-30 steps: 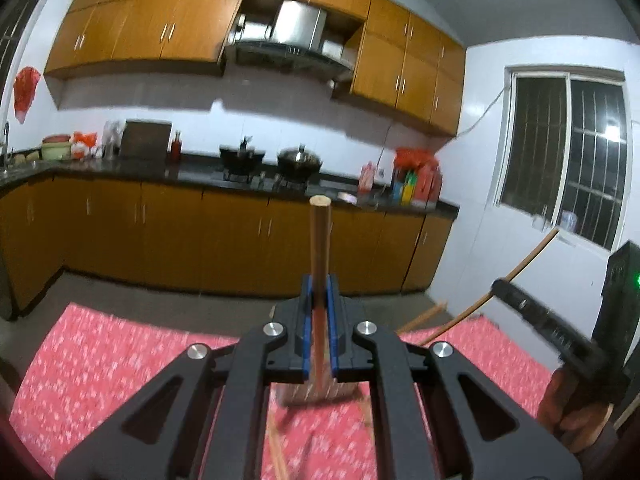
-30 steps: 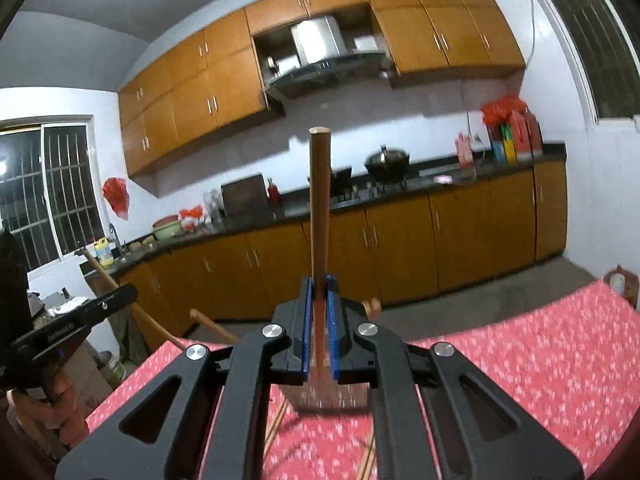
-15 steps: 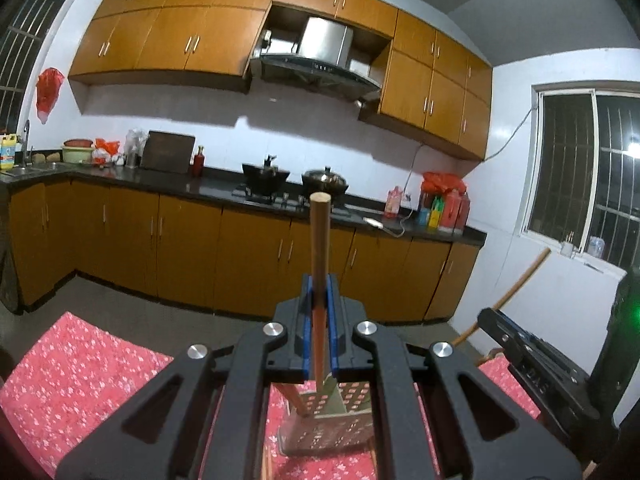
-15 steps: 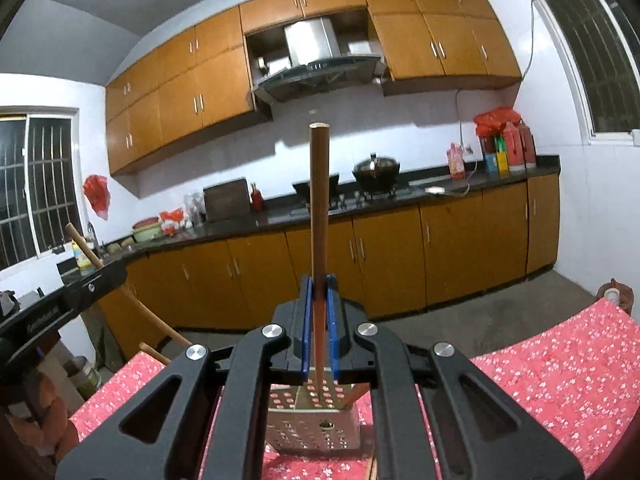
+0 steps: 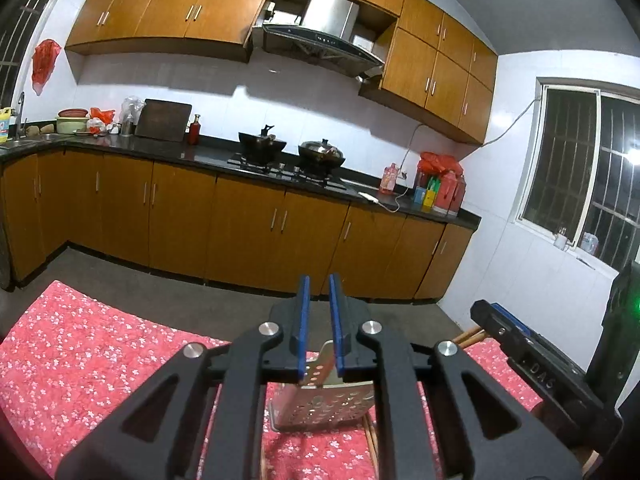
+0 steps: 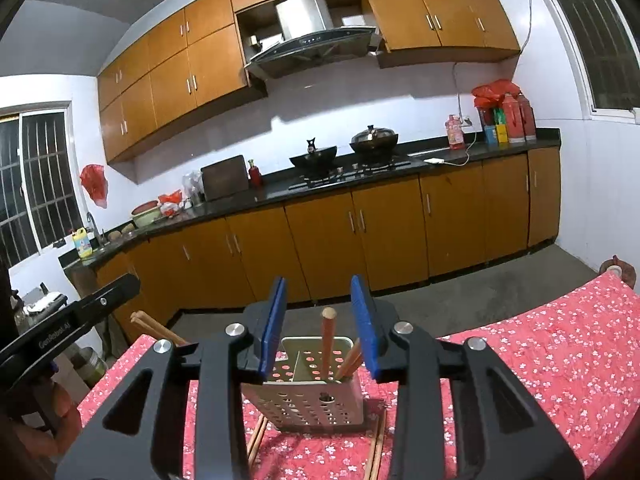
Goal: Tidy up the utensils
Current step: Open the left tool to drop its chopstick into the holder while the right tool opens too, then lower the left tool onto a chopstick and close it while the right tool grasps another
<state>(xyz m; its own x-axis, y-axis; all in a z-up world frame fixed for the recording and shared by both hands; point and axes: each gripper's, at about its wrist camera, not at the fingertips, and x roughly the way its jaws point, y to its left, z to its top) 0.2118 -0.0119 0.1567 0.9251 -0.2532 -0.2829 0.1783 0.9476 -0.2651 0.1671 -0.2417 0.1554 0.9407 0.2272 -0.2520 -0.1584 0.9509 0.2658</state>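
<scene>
- Two grippers hover just above a perforated metal utensil holder (image 6: 316,396) that stands on a red floral tablecloth (image 6: 540,344); both have just been parting their jaws.
- Right gripper (image 6: 319,322) is released, its blue pads (image 6: 273,322) wide apart with nothing pressed between them. A round wooden chopstick (image 6: 328,340) stands loose in the holder below, leaning beside others.
- Left gripper (image 5: 319,322) shows only a narrow gap between its pads, and nothing is held there; the holder's rim (image 5: 320,360) shows through the gap.
- More chopsticks (image 6: 256,436) lie flat on the cloth, touching the holder's base on both sides.
- Likely handling: the sticks look light, stiff and smooth, so they may roll or slip; a pinch near mid-shaft should keep one from swinging.
- Thin sheet metal with rows of round holes and an inner divider makes up the holder, probably light enough to tip if knocked.
- Chopsticks lying flat on soft cloth leave little room under them for a pad.
</scene>
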